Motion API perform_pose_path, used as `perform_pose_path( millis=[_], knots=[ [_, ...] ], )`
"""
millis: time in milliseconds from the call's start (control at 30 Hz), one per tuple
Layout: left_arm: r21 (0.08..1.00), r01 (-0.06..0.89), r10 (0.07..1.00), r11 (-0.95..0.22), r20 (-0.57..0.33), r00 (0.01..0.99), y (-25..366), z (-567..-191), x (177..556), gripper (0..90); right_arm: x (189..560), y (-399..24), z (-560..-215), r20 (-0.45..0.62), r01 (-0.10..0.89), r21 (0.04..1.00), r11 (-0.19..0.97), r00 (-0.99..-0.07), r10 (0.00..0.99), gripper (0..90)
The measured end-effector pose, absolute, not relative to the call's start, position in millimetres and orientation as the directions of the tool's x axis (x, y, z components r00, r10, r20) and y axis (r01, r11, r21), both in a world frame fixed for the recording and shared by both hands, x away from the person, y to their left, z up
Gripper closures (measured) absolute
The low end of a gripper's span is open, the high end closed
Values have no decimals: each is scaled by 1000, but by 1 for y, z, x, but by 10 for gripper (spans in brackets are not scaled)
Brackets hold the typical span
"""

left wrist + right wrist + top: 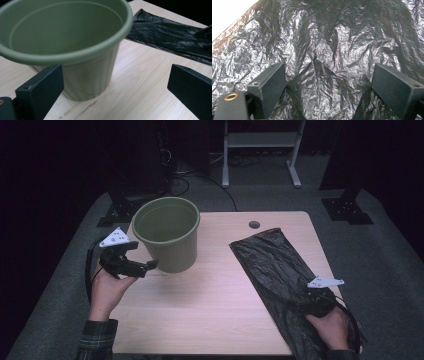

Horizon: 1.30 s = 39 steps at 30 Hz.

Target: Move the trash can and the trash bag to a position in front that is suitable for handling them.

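Note:
An empty olive-green plastic pot (pixel 167 234) (pixel 67 45) stands upright on the left half of the wooden table (pixel 210 290). My left gripper (pixel 142 260) (pixel 115 92) is open beside the pot's left side, low near its base, one jaw just in front of the pot wall. A crumpled black plastic bag (pixel 280 275) (pixel 172 35) (pixel 322 50) lies flat along the right side of the table. My right gripper (pixel 317 300) (pixel 327 92) hovers just above the bag's near part, jaws wide apart with bag film under them.
A small round hole (pixel 254 224) sits in the table's far edge. A white frame (pixel 260 150) and dark stands are on the grey floor behind. The bag's near end hangs over the table's front right corner.

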<state>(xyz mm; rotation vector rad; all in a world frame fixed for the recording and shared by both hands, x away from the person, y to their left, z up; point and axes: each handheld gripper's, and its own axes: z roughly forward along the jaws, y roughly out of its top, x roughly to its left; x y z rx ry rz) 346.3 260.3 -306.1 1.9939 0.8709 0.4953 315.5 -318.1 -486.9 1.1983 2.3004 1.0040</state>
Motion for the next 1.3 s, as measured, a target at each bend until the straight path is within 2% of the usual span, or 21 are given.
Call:
perform_pose_path(
  millis=[600, 1300],
  knots=[
    [845, 412, 784, -340, 13, 620, 275, -283, 383, 0, 316, -318, -487, 9, 560, 730, 391, -580, 814, 113],
    [811, 481, 827, -332, 4, 563, 283, -289, 428, 0, 316, -318, -487, 8, 557, 731, 395, -586, 811, 113]
  ],
)
